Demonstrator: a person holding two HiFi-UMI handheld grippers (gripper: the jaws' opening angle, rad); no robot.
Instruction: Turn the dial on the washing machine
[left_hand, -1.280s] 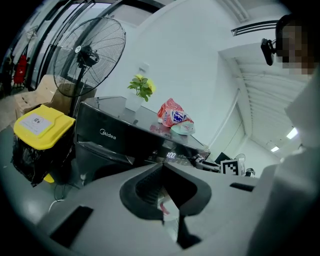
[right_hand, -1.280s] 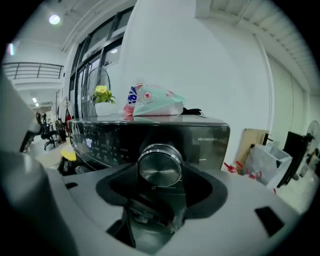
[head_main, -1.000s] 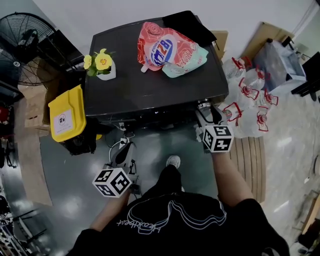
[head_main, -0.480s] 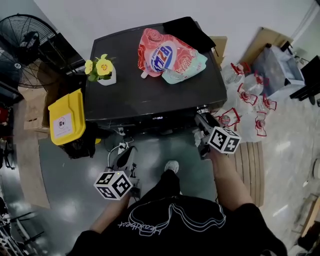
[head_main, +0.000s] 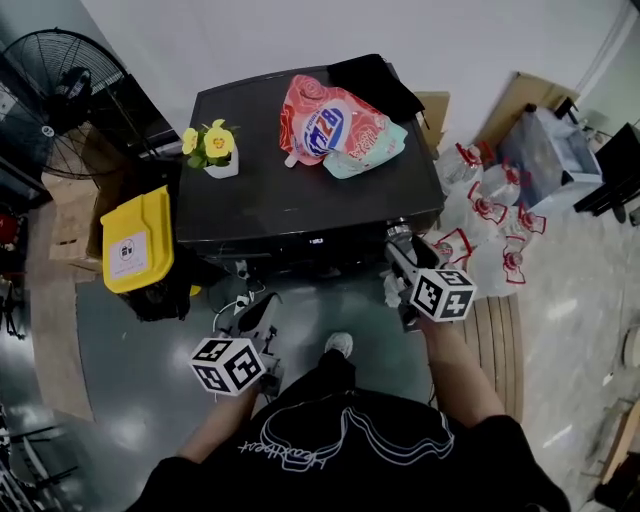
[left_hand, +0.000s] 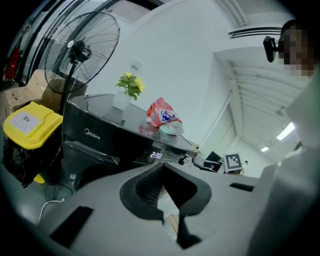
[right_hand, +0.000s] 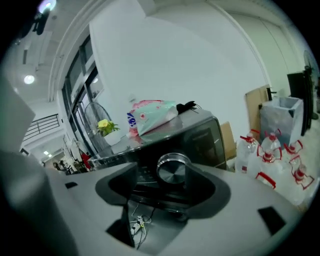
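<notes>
A black washing machine (head_main: 300, 200) stands in front of me, and its silver dial (head_main: 398, 232) sits at the right end of the front panel. My right gripper (head_main: 402, 248) is at the dial. In the right gripper view the dial (right_hand: 172, 170) lies between the jaws of the right gripper (right_hand: 162, 172). The right pad is at its side and the left pad stands apart; the jaws have just been opening a little. My left gripper (head_main: 255, 312) hangs lower, in front of the machine's left half. In the left gripper view the left gripper (left_hand: 161, 167) has its tips together with nothing between them.
On the lid lie a red detergent pouch (head_main: 335, 115), a black cloth (head_main: 375, 75) and a vase of yellow flowers (head_main: 215, 150). A yellow-lidded bin (head_main: 135, 245) and a fan (head_main: 60, 100) stand left, water bottles (head_main: 490, 200) right. Cables (head_main: 240, 290) trail on the floor.
My right gripper has rolled at the dial, its marker cube tilting and shifting slightly. The left gripper has edged up a little. The head view has shifted.
</notes>
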